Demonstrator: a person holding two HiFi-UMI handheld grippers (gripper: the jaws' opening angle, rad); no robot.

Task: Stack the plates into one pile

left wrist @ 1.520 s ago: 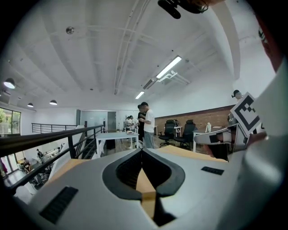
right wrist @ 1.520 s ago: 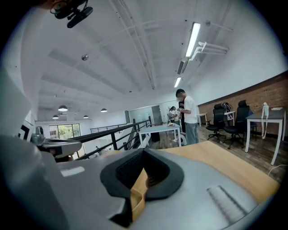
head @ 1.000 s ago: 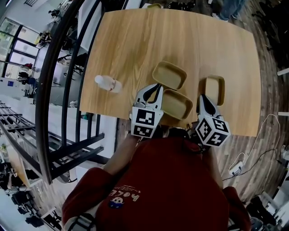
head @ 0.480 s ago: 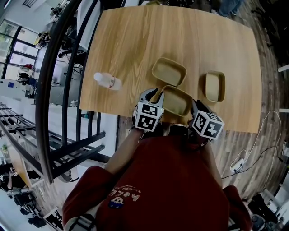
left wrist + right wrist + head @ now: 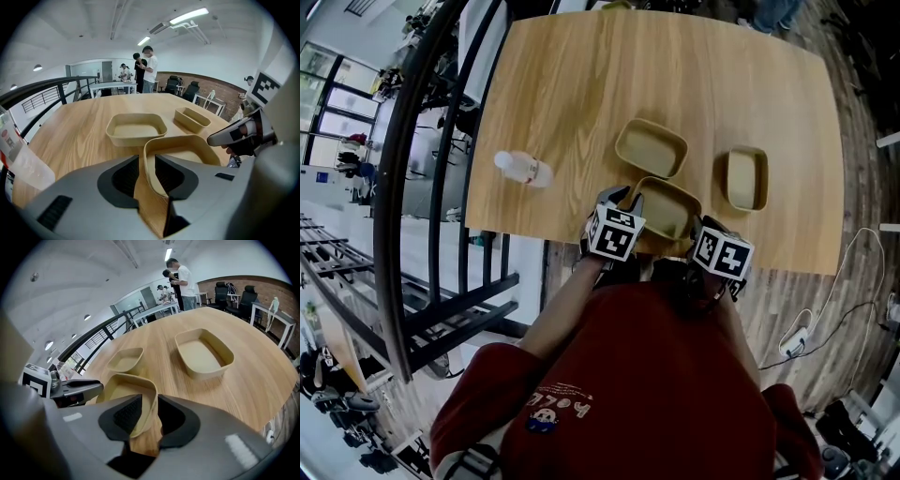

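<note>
The left gripper (image 5: 149, 171) is held with its jaws partly spread, having just been opening. One rim of the nearest plate (image 5: 185, 149) stands loose between them, gripped by neither pad. The right gripper (image 5: 149, 417) is likewise parted, just opened, around that plate's opposite rim. A second plate (image 5: 136, 129) is seen just beyond the left jaws on the table (image 5: 70, 126). A third plate (image 5: 204, 355) lies ahead and right of the right jaws.
</note>
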